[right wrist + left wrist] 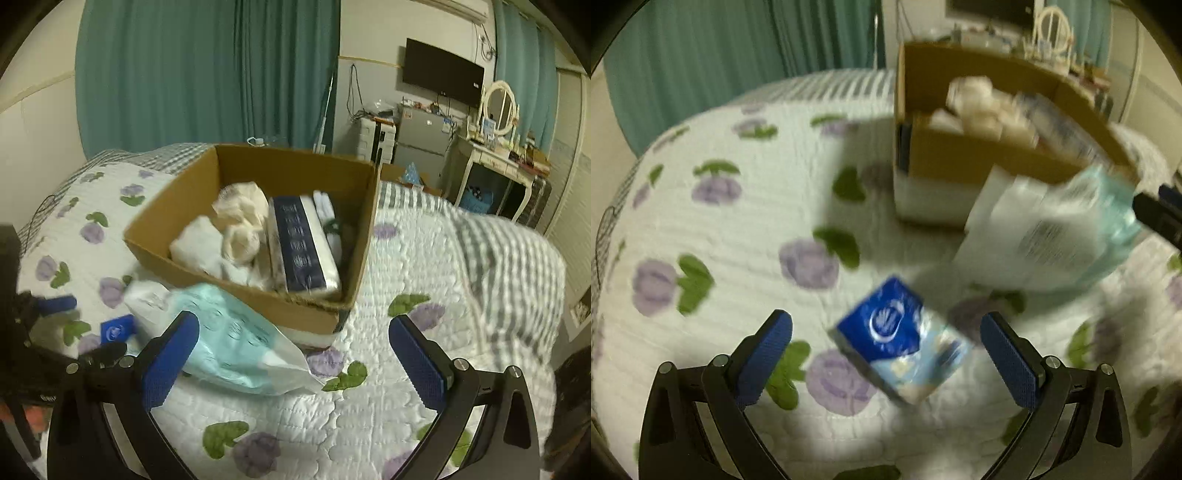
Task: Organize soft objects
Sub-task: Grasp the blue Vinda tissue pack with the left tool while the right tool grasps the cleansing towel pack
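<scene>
A small blue tissue pack (899,341) lies on the floral quilt between the fingers of my open left gripper (886,354), untouched; it also shows in the right wrist view (116,328). A large pale-blue and white soft package (1056,232) lies by the cardboard box (960,158). In the right wrist view this package (236,339) lies just ahead of my open, empty right gripper (295,354), near its left finger. The box (184,206) holds cream cloths (240,221), a white bundle and a dark-blue tissue pack (303,243).
The bed's floral quilt (388,398) and a grey striped blanket (498,258) surround the box. Teal curtains, a fridge, a wall TV and a dressing table with a mirror (498,107) stand beyond the bed.
</scene>
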Motion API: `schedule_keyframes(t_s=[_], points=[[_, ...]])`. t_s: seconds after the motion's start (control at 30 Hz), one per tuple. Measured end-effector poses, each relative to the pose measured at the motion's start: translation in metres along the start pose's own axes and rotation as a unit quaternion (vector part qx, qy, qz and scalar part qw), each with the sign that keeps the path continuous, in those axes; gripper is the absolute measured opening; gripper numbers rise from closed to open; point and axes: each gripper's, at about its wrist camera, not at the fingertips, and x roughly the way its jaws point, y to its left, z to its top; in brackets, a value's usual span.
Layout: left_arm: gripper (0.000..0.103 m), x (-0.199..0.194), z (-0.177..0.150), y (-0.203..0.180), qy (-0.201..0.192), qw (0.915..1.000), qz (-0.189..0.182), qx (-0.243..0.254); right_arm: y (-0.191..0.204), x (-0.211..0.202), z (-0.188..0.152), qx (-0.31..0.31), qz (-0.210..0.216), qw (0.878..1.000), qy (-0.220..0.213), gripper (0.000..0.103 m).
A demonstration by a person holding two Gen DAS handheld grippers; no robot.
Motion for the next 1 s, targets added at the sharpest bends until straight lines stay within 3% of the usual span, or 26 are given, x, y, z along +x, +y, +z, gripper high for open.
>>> schedule_keyframes(t_s=[0.23,0.3,0.37,0.4,0.43,0.57,0.7,1.0], points=[[0.103,0.018,-0.01,-0.006,0.033,0.9994,-0.008,0.007,-0.001,0.031,-0.017,-0.002,0.029,0.998,0.051,0.103],[0.102,0.021,-0.012,-0.005,0.038,0.9992,-0.012,0.005,0.001,0.028,-0.02,-0.003,0.04,0.998,0.05,0.093],[0.101,0.023,-0.013,-0.004,0.039,0.9991,-0.013,0.005,0.005,0.024,-0.023,-0.007,0.052,0.997,0.05,0.07],[0.094,0.022,-0.013,-0.004,0.037,0.9992,-0.016,0.005,0.007,0.024,-0.025,-0.007,0.056,0.997,0.053,0.064],[0.086,0.022,-0.014,-0.004,0.036,0.999,-0.026,0.005,0.01,0.023,-0.027,-0.008,0.062,0.996,0.057,0.051],[0.082,0.019,-0.016,-0.001,0.027,0.9988,-0.042,-0.001,0.023,0.016,-0.038,-0.024,0.048,0.997,0.061,0.028],[0.071,0.009,-0.02,0.005,0.011,0.9983,-0.057,-0.007,0.026,-0.001,-0.042,-0.02,0.04,0.998,0.044,0.021],[0.057,-0.039,-0.026,-0.002,-0.038,0.9959,-0.081,0.016,0.023,-0.041,-0.056,-0.002,0.018,1.0,0.023,0.017]])
